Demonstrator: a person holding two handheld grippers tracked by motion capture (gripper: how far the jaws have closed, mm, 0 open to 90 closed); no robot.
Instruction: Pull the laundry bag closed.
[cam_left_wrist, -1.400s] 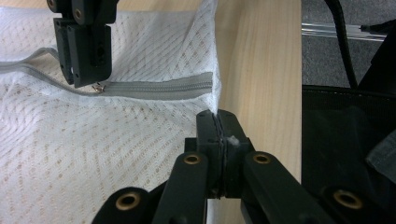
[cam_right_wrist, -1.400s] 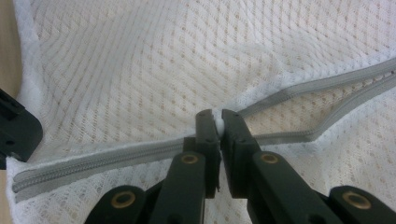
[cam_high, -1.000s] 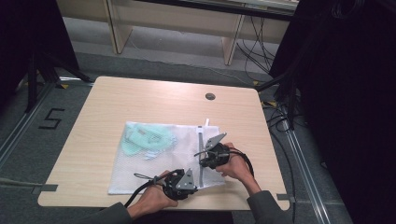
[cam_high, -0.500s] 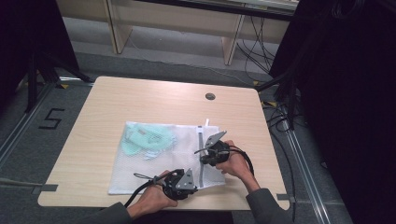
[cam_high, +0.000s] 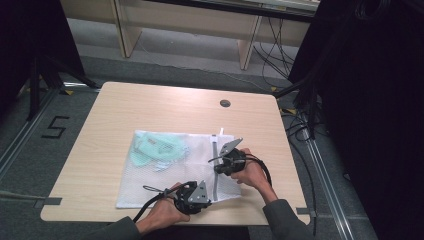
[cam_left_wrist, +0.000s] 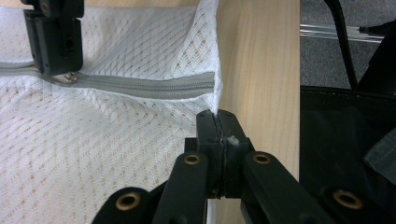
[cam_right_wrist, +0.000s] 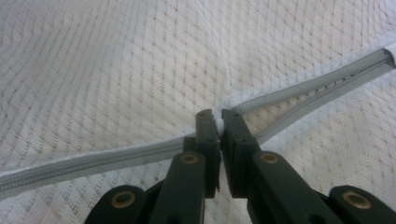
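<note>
zipper pull (cam_right_wrist: 218, 124) mostly hidden between gripper jaws, pale green contents (cam_high: 155, 148) blurred behind mesh

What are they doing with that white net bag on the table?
A person is working the zipper of a white mesh bag that lies flat on the table, with something pale green inside. The left gripper pinches the bag's edge just past the zipper's end, at the near side of the table. The right gripper is shut on the zipper pull. On one side of the pull the zipper is closed; on the other it gapes open.
</note>
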